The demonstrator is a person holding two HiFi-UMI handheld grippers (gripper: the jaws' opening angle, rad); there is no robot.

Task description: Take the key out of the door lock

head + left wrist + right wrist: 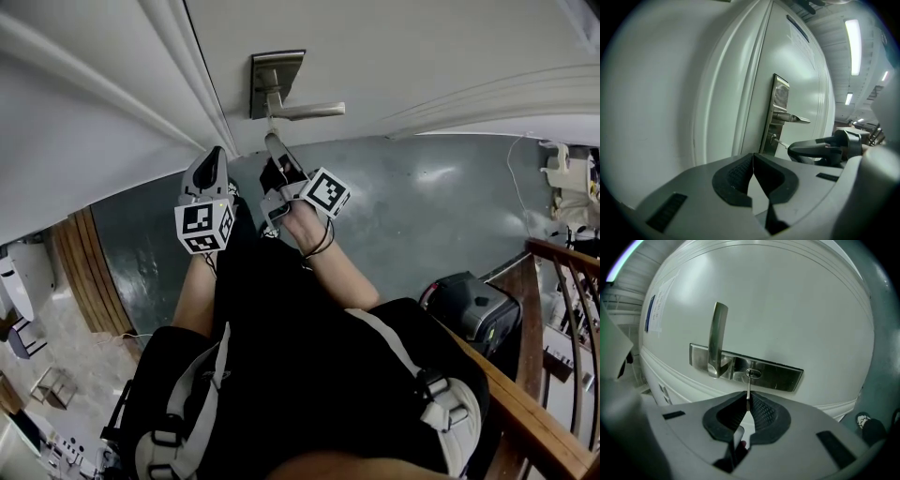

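1. Head view: your right gripper (273, 142) reaches out level to the lock plate (275, 82) on the white door (394, 56), beside the lever handle (314, 111). The key (271, 125) bridges the plate and the jaw tips. Your left gripper (214, 157) hangs just to the left, near the door and apart from the lock
2. Left gripper view: its jaws are pressed together with nothing between them. Off to the right, the key's thin blade runs from the keyhole (774, 137) to the right gripper's tips
3. Right gripper view: the jaws are clamped on the key's near end, which sits edge-on between the ribbed pads (761, 411). Its far tip looks seated in the keyhole
4. Handling, as I judge it: the key is light, stiff, smooth metal, so it may slip or twist in the pads. Hold the flat head squarely, as you do now, and pull straight along the blade, because a sideways pull could bind it in the lock
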